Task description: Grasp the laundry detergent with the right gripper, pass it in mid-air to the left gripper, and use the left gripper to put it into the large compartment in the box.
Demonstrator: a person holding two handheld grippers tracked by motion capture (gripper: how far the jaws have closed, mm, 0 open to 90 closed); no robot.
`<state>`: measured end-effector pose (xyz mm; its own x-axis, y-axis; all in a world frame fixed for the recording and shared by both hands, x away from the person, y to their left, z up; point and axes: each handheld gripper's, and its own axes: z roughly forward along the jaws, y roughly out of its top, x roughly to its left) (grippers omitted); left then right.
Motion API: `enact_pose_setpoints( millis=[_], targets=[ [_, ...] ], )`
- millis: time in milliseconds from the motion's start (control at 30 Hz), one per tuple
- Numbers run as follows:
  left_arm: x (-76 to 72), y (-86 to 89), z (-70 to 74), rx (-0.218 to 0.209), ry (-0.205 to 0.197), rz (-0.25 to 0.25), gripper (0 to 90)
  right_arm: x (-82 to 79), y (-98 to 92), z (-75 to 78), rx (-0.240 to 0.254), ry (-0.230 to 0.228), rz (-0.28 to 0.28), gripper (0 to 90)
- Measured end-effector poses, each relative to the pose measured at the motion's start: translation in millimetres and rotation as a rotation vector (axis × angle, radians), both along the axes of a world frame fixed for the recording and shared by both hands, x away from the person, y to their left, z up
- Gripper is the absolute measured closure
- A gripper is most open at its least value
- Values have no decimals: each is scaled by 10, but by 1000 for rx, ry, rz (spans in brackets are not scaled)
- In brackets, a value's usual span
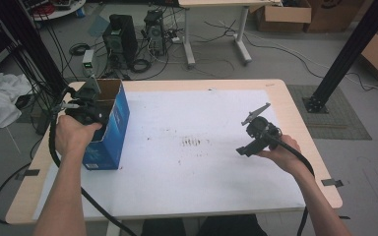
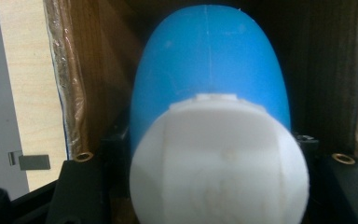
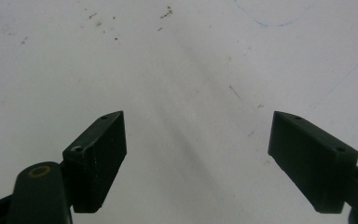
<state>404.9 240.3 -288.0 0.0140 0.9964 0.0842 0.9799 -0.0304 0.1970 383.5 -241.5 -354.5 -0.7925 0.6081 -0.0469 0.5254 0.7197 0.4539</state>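
blue bottle (image 2: 209, 70), white cap (image 2: 219, 163), blue box (image 1: 112, 129)

Bottle (image 2: 209, 74): smooth blue plastic, white plastic cap (image 2: 219, 163). Box (image 1: 109, 129): glossy blue card outside, raw brown cardboard inside. Table (image 1: 295, 113): pale wood, matt white sheet (image 1: 202, 167), scuffed.

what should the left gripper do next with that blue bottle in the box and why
Probably lift it straight up. The left gripper looks shut on the blue bottle near its white cap, with the bottle down inside the open cardboard box, brown walls close on both sides. The right gripper hangs open over the white mat.
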Motion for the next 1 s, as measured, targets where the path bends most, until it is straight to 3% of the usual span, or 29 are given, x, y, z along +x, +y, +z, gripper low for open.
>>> enact_pose_setpoints(
  millis=[300, 733, 1000],
  targets=[
    [-3, -17, 1, 5, 0, -3, 380, -5, -1, 1, -2, 0, 0, 190],
    [-20, 2, 36, -21, -5, -9, 373, -4, 10, 1, -2, -3, -2, 186],
    [-32, 18, 74, -17, -6, -3, 314, -3, 33, -3, -3, -4, 4, 186]
  ],
)
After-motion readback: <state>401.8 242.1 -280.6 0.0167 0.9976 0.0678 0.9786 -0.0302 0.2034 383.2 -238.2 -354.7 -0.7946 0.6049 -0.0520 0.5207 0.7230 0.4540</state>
